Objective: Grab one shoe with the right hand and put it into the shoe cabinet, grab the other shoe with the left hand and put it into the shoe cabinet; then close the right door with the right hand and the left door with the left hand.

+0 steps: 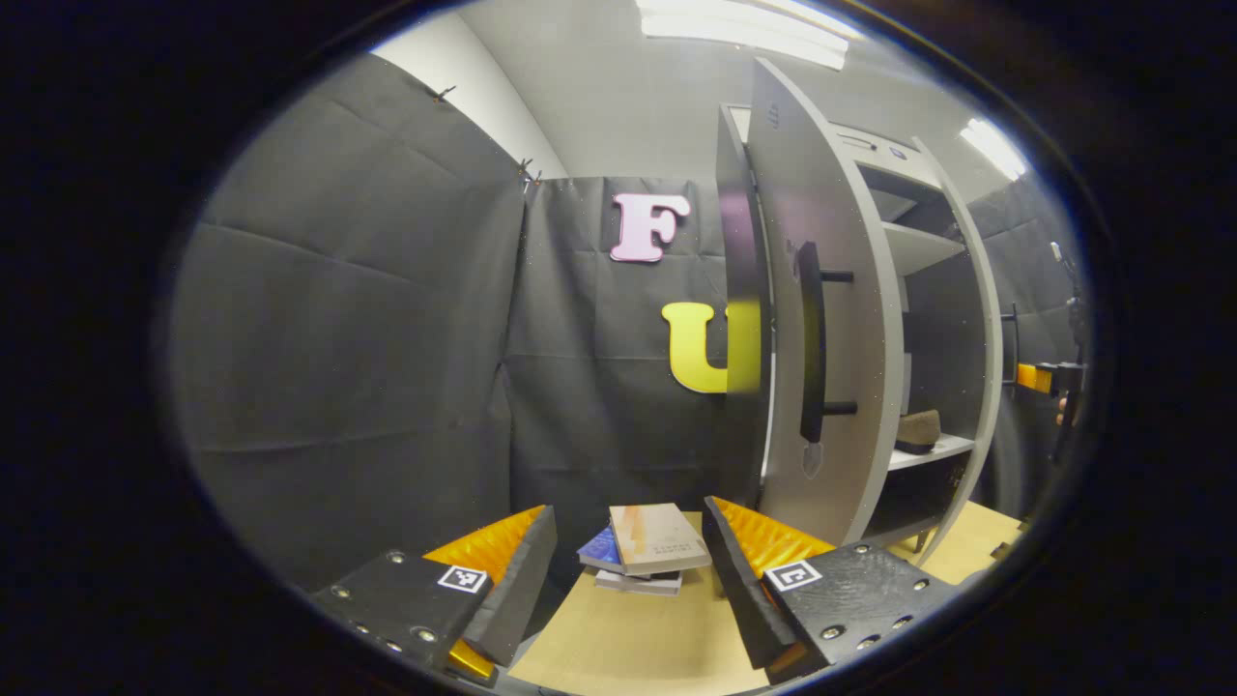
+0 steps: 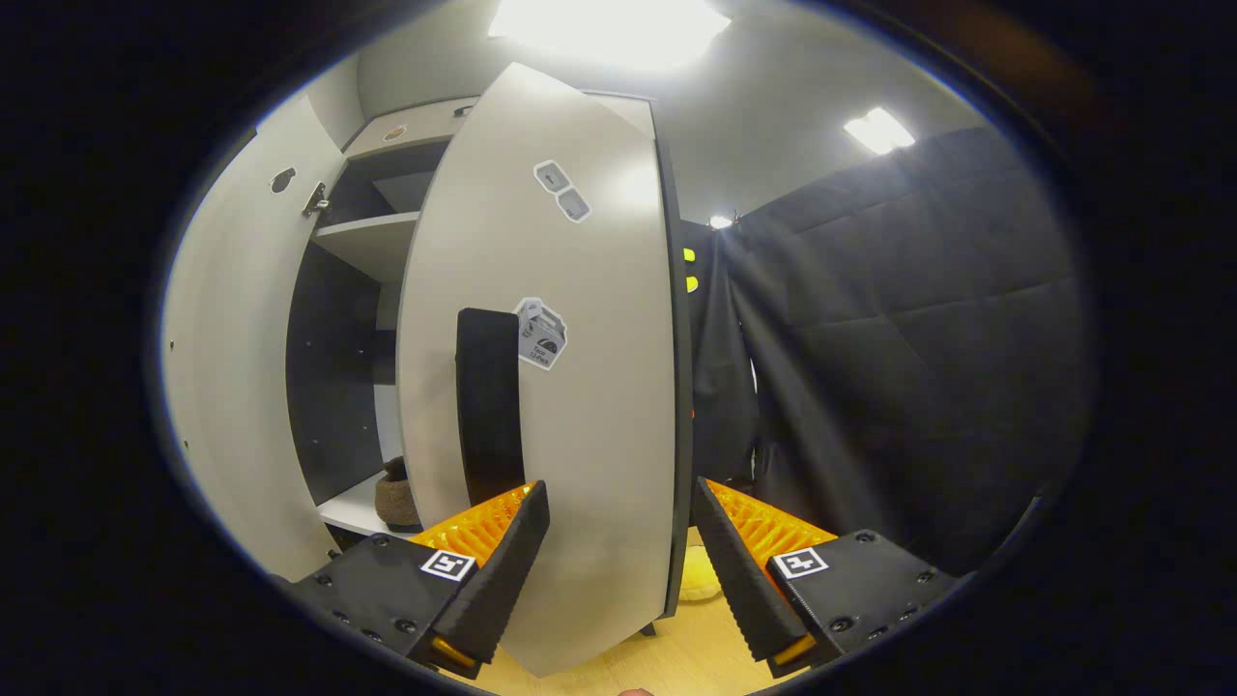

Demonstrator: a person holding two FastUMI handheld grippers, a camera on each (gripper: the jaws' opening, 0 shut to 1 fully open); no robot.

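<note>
My right tongs [image 2: 618,541] stand wide and hold nothing, right up at the right door [image 2: 570,406]. The door's outer face sits in the gap between the two fingers, and its free edge runs just inside the right-hand finger. Its handle [image 2: 490,401] is a tall dark bar standing upright, directly above the left-hand finger. I judge the door about half swung, since the cabinet's inside [image 2: 338,387] is open to view to its left, with a shoe [image 2: 394,495] resting on the lower shelf at the front edge.

My left tongs [image 1: 628,570] are also wide and empty, held over the desk [image 1: 628,648] and well back from the cabinet. Ahead of them, between the fingers, lies a small stack of books [image 1: 646,549] toward the desk's far edge. The left door [image 1: 821,319] stands ajar up and to the right of these tongs, edge-on to me, its handle [image 1: 810,353] upright like the other. Past it a shoe [image 1: 918,431] sits on the shelf.

Both shoes look stowed, though I can only make out one clearly. So the doors are what is left. The right door is the nearer job: it lies flat before my right tongs, so a push forward on its face, beside the handle, should swing it shut.
</note>
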